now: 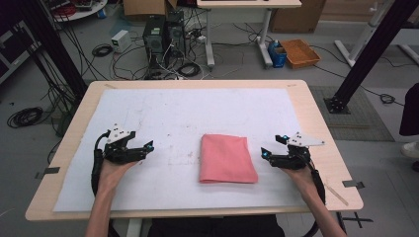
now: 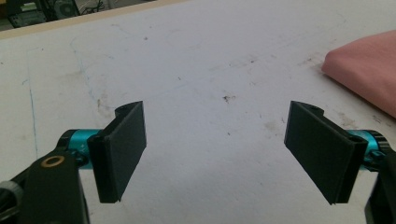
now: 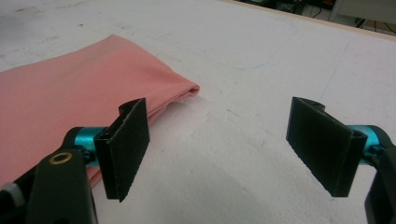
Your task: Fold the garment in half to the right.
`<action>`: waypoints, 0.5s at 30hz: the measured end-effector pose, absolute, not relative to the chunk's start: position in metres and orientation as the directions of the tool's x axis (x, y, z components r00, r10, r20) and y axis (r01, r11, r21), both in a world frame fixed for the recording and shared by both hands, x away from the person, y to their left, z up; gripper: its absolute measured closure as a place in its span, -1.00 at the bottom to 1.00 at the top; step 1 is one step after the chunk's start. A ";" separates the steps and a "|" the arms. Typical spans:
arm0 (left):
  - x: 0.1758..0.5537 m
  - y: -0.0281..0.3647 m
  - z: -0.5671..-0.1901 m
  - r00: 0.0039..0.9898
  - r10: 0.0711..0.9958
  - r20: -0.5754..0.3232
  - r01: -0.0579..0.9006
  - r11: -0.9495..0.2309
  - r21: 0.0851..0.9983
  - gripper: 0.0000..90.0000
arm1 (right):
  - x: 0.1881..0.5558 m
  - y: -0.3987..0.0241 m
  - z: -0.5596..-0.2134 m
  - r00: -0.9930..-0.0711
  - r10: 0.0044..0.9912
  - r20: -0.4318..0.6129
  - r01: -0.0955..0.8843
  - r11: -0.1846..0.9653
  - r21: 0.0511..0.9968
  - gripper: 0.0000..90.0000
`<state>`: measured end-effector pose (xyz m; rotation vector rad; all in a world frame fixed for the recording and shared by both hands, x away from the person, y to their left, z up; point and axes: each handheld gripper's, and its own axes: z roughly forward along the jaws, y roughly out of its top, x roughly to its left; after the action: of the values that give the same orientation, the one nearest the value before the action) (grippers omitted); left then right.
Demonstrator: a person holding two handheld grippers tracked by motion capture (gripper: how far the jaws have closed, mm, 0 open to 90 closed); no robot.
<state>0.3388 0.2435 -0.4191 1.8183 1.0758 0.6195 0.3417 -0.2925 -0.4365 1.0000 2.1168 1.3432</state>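
1. The left gripper sits at the lower left of the high view, held in a hand whose forearm rises from the bottom edge; its jaws stand wide apart with nothing between them, as the left gripper view confirms.
2. The right gripper sits at the lower right of the high view, its jaws likewise spread and empty, pointing toward the middle of the frame.
3. A folded pink cloth lies flat between the two grippers, just below the frame's centre. It is near the right gripper and farther from the left one, touching neither.
4. In the right gripper view the cloth fills the left side, behind the left-hand jaw; in the left gripper view a corner of it shows at the right edge.
5. The cloth rests on a white sheet, smudged and stained, which covers most of a light wooden table.
6. Beyond the table, at the top of the high view, a grey floor carries tangled cables, computer towers and an orange basket.
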 end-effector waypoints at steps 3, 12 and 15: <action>0.338 0.246 -0.420 0.491 0.871 -0.027 0.422 -0.210 0.882 -0.54 | 0.343 -0.293 -0.438 -0.640 0.768 0.023 0.350 0.265 0.899 -0.53; 0.336 0.265 -0.422 0.458 0.889 -0.032 0.440 -0.195 0.877 -0.54 | 0.346 -0.293 -0.437 -0.640 0.768 0.024 0.353 0.266 0.897 -0.53; 0.338 0.270 -0.425 0.443 0.896 -0.034 0.452 -0.191 0.872 -0.54 | 0.346 -0.293 -0.438 -0.642 0.767 0.012 0.353 0.282 0.892 -0.53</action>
<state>0.3384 0.2701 -0.4246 1.8119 1.1505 0.6325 0.3462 -0.2928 -0.4384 1.0064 2.1350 1.3197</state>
